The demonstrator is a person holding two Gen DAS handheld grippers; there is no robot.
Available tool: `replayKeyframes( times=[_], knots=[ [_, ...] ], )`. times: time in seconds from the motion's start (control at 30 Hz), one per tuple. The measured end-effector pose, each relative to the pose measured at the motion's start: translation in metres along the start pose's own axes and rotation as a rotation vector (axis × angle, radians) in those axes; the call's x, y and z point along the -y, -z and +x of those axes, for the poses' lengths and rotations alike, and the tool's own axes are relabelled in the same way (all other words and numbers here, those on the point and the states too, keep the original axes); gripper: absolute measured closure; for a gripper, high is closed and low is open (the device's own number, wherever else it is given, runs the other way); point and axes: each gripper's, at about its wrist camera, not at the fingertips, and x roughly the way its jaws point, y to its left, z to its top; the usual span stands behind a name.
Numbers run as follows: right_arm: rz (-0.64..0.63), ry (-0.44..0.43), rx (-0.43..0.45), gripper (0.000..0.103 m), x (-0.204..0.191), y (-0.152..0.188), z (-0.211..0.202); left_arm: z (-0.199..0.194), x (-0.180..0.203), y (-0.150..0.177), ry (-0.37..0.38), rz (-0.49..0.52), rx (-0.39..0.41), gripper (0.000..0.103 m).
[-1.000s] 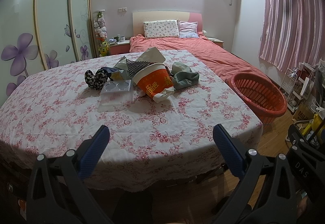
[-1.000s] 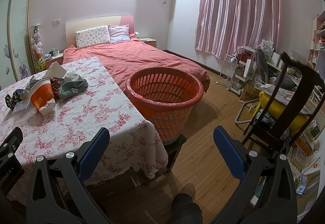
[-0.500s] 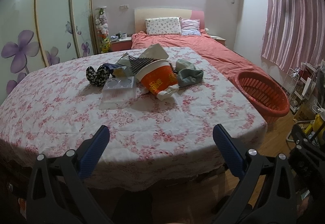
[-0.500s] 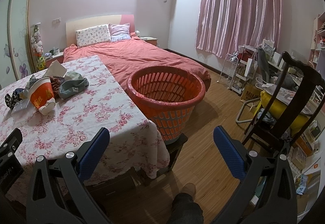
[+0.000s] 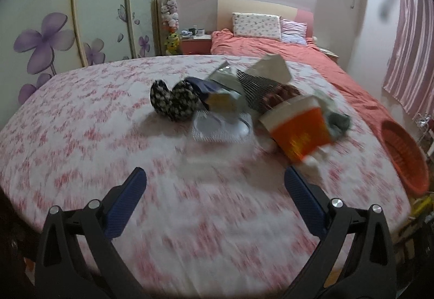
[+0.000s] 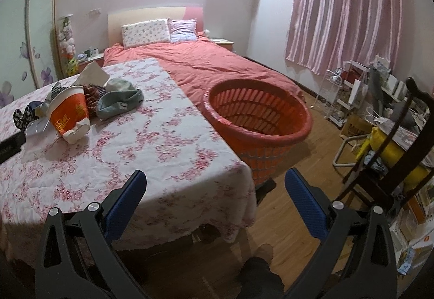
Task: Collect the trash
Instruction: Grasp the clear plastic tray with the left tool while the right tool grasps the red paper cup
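Currently, the tipped orange cup point(image 5: 299, 128) is being faced ahead-right of the nearer, wide-spread, empty left gripper point(image 5: 214, 187).

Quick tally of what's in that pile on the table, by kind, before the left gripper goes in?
Orange noodle cups: 1
Clear plastic trays: 1
Black-and-white patterned cloth bundles: 1
Grey-green caps: 1
Checkered wrappers: 1
Beige paper pieces: 1
Blue-and-yellow packets: 1
Total: 7 told apart; the overlapped middle may hide more.

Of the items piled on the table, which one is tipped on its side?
The orange paper cup, lying with its white rim up-left; the clear plastic tray beside it lies flat.
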Motion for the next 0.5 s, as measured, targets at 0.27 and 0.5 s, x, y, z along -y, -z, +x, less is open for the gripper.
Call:
replayKeyframes(
  times=[0.27,0.5],
  knots=[
    [-0.009,-0.040,-0.012,0.002,-0.016,-0.014,0.017,0.052,0.003,-0.024,0.039,0.014,-0.070,0.004],
    [-0.039,-0.113,-0.002,0.002,-0.040,-0.026,0.026,0.084,0.004,-0.029,0.051,0.023,-0.131,0.006]
  ],
)
